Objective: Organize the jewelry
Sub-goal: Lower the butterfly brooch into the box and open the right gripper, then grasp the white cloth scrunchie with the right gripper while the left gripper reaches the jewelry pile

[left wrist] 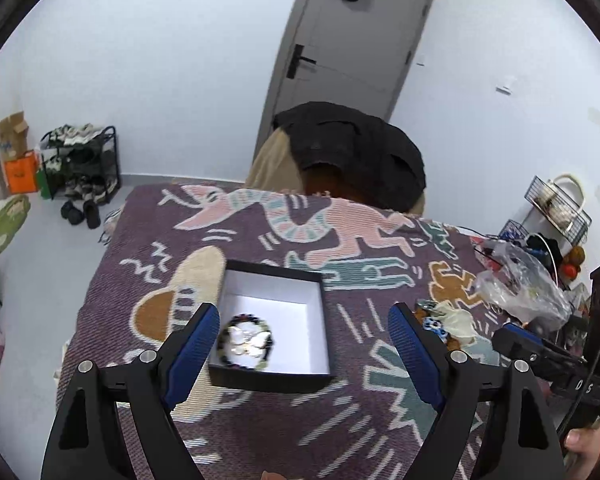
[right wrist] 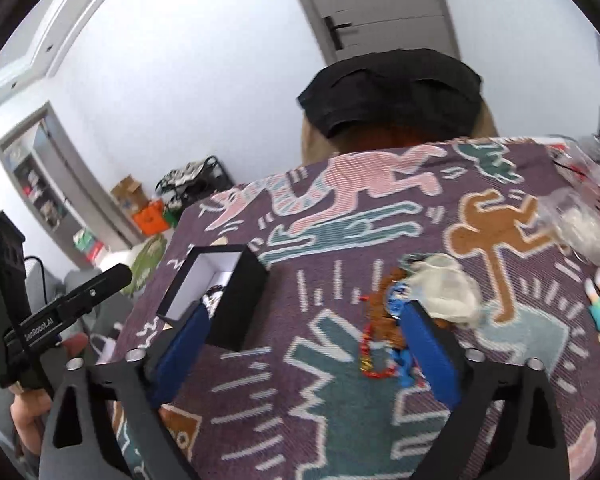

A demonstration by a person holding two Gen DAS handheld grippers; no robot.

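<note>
A black box with a white inside (left wrist: 274, 316) sits on the patterned cloth. A dark bead bracelet with a pale butterfly piece (left wrist: 246, 340) lies in its near left corner. My left gripper (left wrist: 304, 336) is open and empty, its fingers either side of the box. In the right wrist view the box (right wrist: 236, 300) is at the left. A pile of loose jewelry, with a red bead string (right wrist: 374, 354) and blue and brown pieces (right wrist: 396, 312), lies between my right gripper's fingers. My right gripper (right wrist: 308, 328) is open above the cloth.
A clear plastic bag (left wrist: 520, 280) and clutter lie at the table's right edge. A whitish lump (right wrist: 446, 288) sits behind the jewelry pile. A chair with a black garment (left wrist: 352, 148) stands behind the table. A shoe rack (left wrist: 80, 160) stands by the far wall.
</note>
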